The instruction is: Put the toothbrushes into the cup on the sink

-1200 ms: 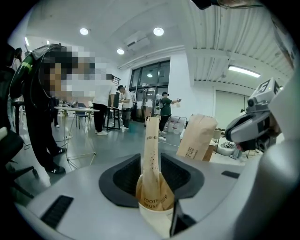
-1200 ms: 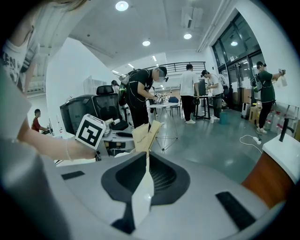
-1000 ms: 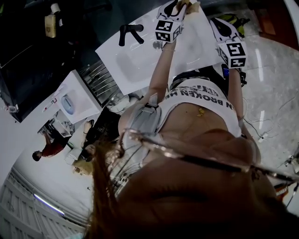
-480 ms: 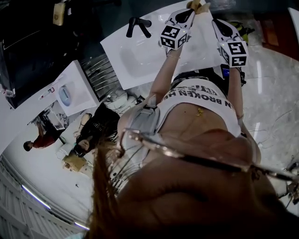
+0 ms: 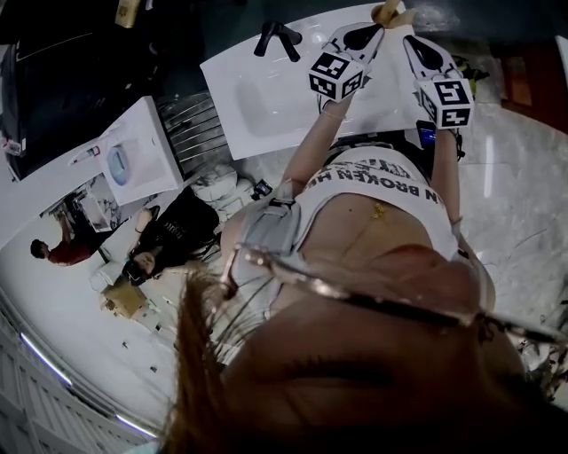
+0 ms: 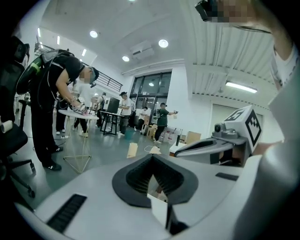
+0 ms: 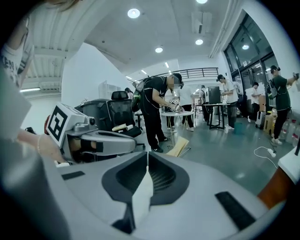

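1. L gripper (image 5: 376, 27) & R gripper (image 5: 410, 39) have risen off the sink (image 5: 266, 97) — open air all round.
2. Both jaws shut — nothing made out between.
3. Tan cup (image 5: 387, 11) at sink's far edge, by L gripper's tip.

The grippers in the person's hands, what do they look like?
The left gripper and the right gripper are smooth light grey shells shaped like wide beaks. Inside each mouth sit black ribbed pads. Each carries a white cube with black square markers. The person wears a white shirt with black letters.
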A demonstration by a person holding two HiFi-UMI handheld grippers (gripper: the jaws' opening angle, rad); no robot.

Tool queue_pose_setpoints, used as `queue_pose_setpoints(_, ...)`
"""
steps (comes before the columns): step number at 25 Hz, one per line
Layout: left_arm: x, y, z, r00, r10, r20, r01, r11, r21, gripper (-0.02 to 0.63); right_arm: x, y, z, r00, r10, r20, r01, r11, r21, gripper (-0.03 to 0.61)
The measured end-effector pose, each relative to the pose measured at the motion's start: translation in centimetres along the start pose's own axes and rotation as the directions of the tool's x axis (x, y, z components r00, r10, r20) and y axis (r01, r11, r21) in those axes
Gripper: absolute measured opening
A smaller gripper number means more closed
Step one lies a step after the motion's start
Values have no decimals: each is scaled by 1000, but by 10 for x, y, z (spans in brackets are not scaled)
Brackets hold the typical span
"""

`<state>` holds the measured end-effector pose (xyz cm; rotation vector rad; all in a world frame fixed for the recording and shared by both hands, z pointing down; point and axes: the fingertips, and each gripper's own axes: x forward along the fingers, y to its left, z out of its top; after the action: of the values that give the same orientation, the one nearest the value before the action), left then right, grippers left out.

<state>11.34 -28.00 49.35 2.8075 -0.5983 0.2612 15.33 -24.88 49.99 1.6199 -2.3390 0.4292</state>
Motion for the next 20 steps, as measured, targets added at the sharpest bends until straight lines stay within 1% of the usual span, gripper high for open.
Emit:
queue_pose_setpoints(4, -17, -10, 20, 999, -2, 40, 1, 1000, 24, 14, -5, 11, 14, 999, 13, 40, -12, 1000, -22, 31)
queue_pose_setpoints(11, -48, -29, 62, 994, -2, 112, -6, 997, 71, 14, -19, 34, 54, 992, 47, 117, -38, 996, -78, 31)
queue_pose_setpoints(20, -80, -43, 80, 987, 11, 162, -31, 992, 119, 14, -33, 66, 87, 974, 102, 201, -71, 985, -156, 31)
